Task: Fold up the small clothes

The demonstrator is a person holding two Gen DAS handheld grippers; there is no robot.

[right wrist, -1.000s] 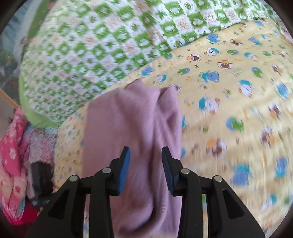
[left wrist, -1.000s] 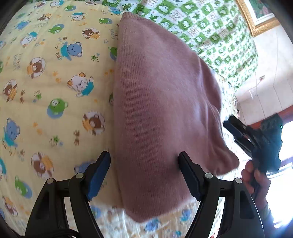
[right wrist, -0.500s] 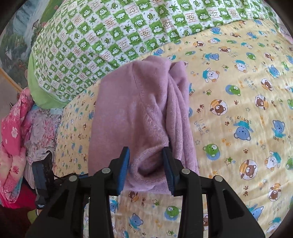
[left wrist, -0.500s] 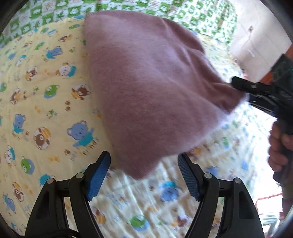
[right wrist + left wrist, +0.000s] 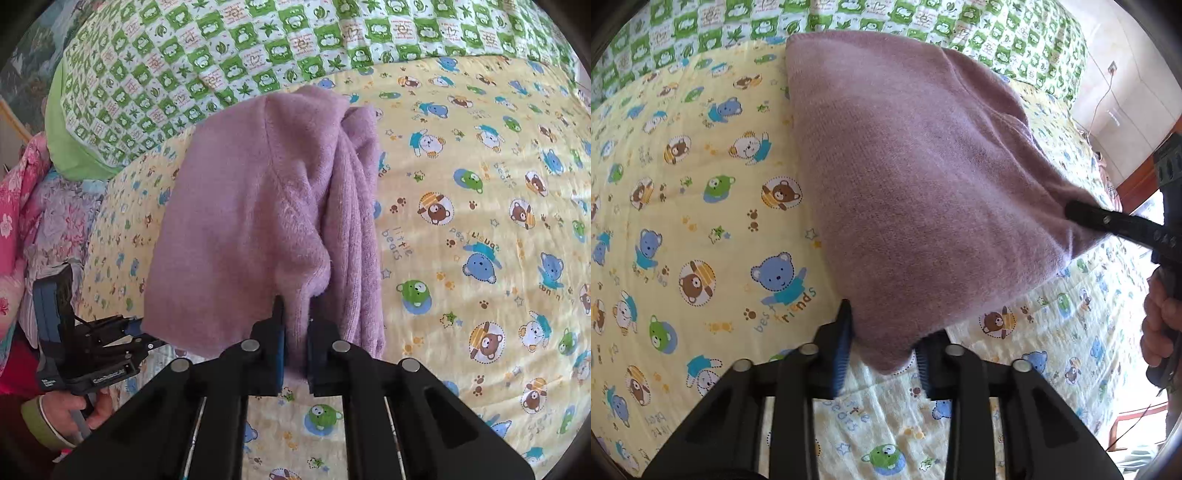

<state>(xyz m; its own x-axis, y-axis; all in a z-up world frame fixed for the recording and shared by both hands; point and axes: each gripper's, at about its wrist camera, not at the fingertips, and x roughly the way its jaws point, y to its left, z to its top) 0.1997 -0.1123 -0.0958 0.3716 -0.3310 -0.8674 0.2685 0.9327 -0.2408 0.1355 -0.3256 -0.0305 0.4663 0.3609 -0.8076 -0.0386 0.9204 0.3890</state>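
Note:
A mauve knitted garment (image 5: 916,177) lies folded on the yellow bear-print sheet (image 5: 701,221); it also shows in the right wrist view (image 5: 251,206). My left gripper (image 5: 882,343) is shut on its near bottom corner. My right gripper (image 5: 295,332) is shut on the other near corner, with a loose fold hanging at its right. Each gripper shows in the other's view: the right gripper (image 5: 1086,218) at the garment's right corner, the left gripper (image 5: 147,332) at its left corner.
A green-and-white checked quilt (image 5: 258,48) lies across the far side of the bed. Pink and floral clothes (image 5: 33,206) are piled at the left edge. A wall with a cable (image 5: 1108,92) is beyond the bed's right end.
My left gripper, open a second ago, has closed on the garment's near corner. My right gripper has closed on the other corner. Both now hold the near edge.

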